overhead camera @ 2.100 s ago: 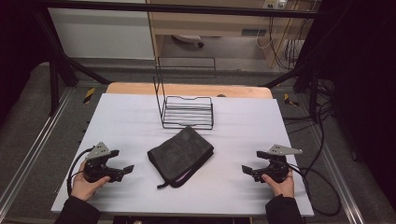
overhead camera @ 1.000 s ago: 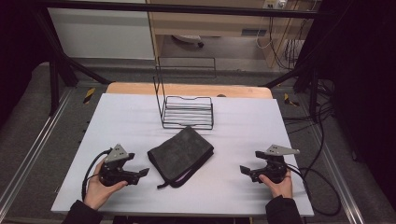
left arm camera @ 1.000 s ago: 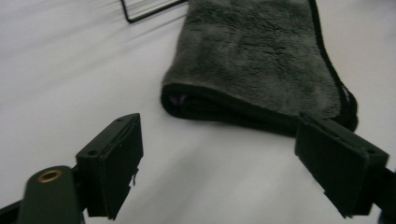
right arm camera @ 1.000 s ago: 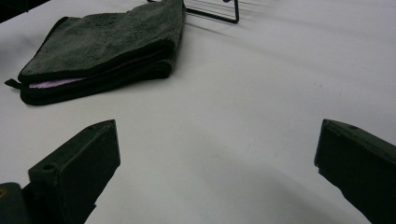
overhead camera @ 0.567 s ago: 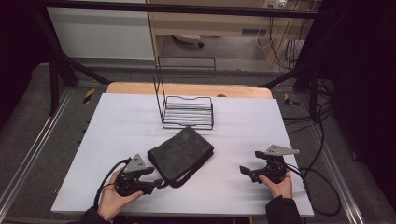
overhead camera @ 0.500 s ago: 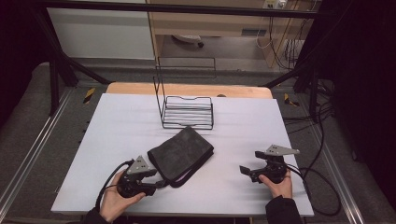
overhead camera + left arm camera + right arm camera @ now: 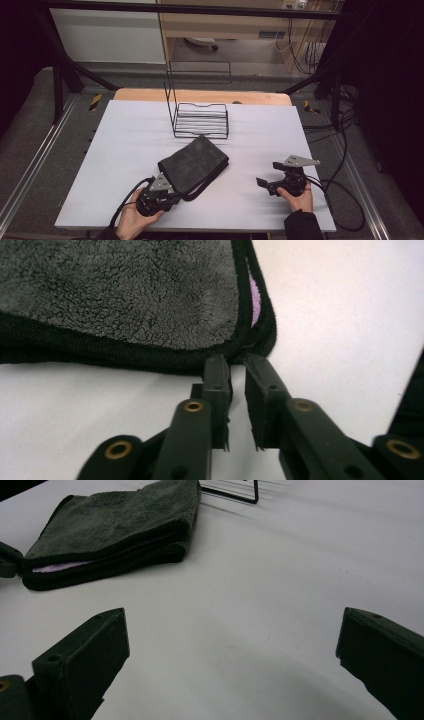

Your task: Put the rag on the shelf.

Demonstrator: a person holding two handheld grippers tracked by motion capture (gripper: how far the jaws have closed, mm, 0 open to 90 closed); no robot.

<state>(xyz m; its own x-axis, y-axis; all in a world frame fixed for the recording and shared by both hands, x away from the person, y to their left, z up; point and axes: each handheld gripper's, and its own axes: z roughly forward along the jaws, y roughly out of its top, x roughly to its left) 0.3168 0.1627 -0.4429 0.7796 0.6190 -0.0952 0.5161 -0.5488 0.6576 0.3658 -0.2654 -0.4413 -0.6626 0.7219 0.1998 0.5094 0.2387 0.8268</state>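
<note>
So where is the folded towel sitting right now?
In the high view the folded dark towel lies near the table's middle, just in front of the wire rack, with the left hand-held gripper at its near corner.

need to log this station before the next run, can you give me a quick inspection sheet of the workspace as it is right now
Surface: white table top, flat and clean, with a wooden strip along its far edge.
Job's things: folded dark grey towel lying flat near the middle, a purple layer showing at its fold; black wire rack standing just beyond it.
Clutter: nothing seen.
Grippers: left gripper at the towel's near corner, jaws almost closed at the black hem; right gripper resting on the table apart from the towel, jaws wide open.
Cables: one black cable trails from the left gripper, another from the right.
Surroundings: dark metal frame, grey floor, loose cabling at the right.
</note>
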